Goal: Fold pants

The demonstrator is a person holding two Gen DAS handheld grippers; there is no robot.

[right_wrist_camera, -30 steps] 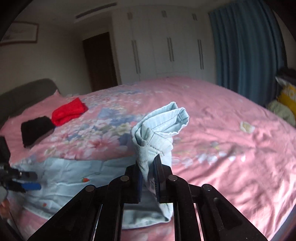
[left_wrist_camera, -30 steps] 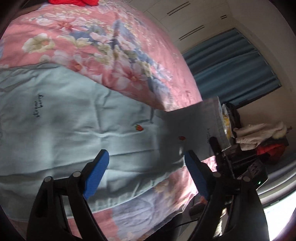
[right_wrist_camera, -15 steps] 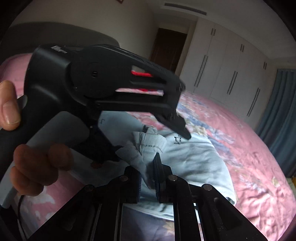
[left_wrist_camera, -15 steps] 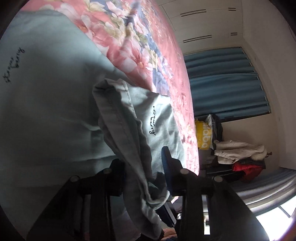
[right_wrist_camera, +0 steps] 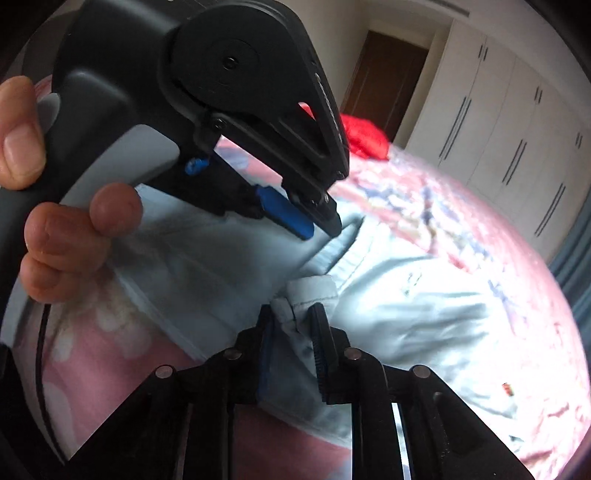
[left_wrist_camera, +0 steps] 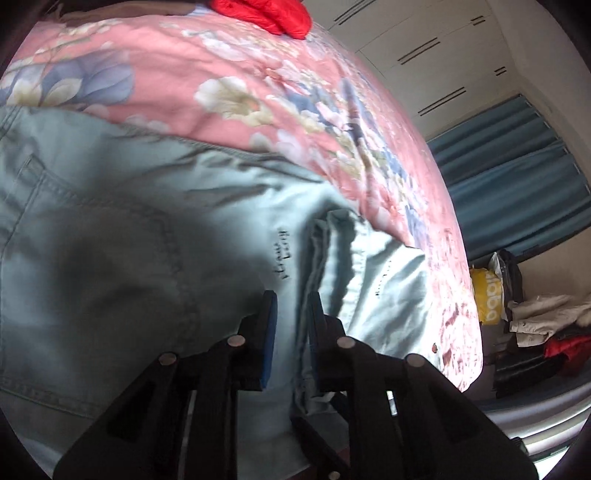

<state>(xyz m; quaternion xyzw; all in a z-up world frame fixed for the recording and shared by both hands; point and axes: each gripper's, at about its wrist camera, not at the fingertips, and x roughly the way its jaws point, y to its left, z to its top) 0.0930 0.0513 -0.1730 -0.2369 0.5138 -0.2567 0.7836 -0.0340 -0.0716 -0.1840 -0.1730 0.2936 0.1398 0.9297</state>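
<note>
Pale blue pants (left_wrist_camera: 122, 236) lie spread on the pink floral bedspread (left_wrist_camera: 258, 81). The leg end is folded back over the upper part, with a hem edge (left_wrist_camera: 332, 236) lying on top. My left gripper (left_wrist_camera: 290, 314) is shut on a fold of the pants fabric. In the right wrist view the pants (right_wrist_camera: 424, 295) fill the middle, and my right gripper (right_wrist_camera: 291, 325) is shut on a bunched hem. The left gripper (right_wrist_camera: 317, 221) shows there too, held in a hand (right_wrist_camera: 70, 229), close above the pants.
A red garment (left_wrist_camera: 266, 13) lies far up the bed; it also shows in the right wrist view (right_wrist_camera: 364, 138). Blue curtains (left_wrist_camera: 517, 173), a yellow bag (left_wrist_camera: 487, 295) and piled clothes (left_wrist_camera: 543, 317) stand beyond the bed's right edge. White wardrobes (right_wrist_camera: 498, 122) and a dark door (right_wrist_camera: 380, 74) line the far wall.
The left gripper went from open to shut on the pants. Both grippers carried the leg end across and lowered it onto the upper part of the pants.
</note>
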